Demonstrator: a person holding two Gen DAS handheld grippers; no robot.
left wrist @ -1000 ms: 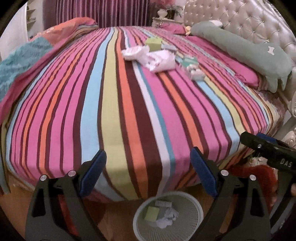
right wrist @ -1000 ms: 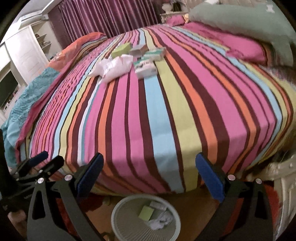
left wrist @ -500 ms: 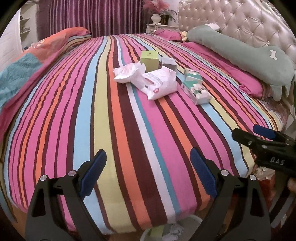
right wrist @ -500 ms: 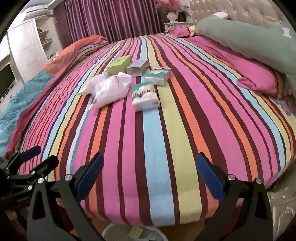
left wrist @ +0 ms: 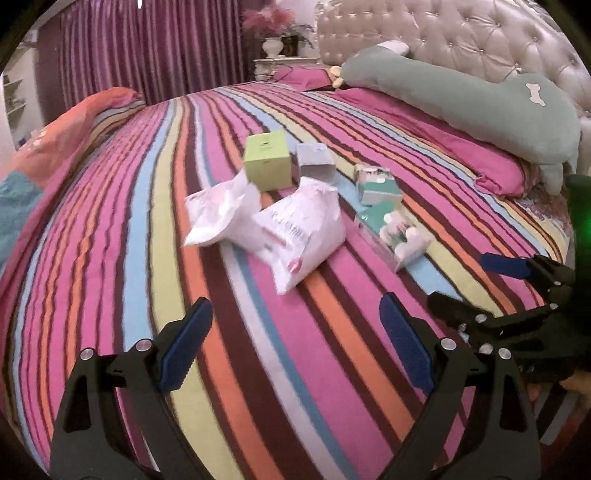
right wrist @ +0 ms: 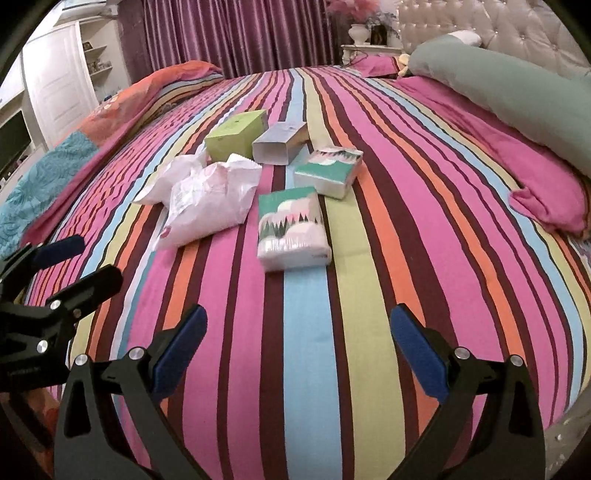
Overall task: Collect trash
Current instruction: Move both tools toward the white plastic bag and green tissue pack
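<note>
A heap of trash lies mid-bed on the striped cover (left wrist: 110, 258): a green box (left wrist: 267, 164), an open grey box (left wrist: 316, 162), two crumpled white bags (left wrist: 303, 236) and two teal tissue packs (left wrist: 400, 232). My left gripper (left wrist: 295, 339) hangs open and empty, short of the white bags. To its right my right gripper (left wrist: 458, 277) shows from the side. In the right wrist view my right gripper (right wrist: 299, 343) is open and empty, with the nearer tissue pack (right wrist: 291, 229) ahead of it, the white bags (right wrist: 210, 199) to the left and the green box (right wrist: 236, 134) farther back. My left gripper (right wrist: 99, 258) is at the left.
A long green pillow (left wrist: 480, 107) and pink pillows lie along the tufted headboard (left wrist: 461, 33) on the right. A folded orange and teal quilt (right wrist: 110, 114) sits on the bed's left side. Purple curtains, a nightstand with a vase (right wrist: 360, 35) and a white cabinet (right wrist: 59, 85) stand behind.
Both grippers have moved forward over the bed toward the trash heap, which now looks larger. The white wastebasket at the bed's foot has dropped out of view. Both jaws stayed open.
</note>
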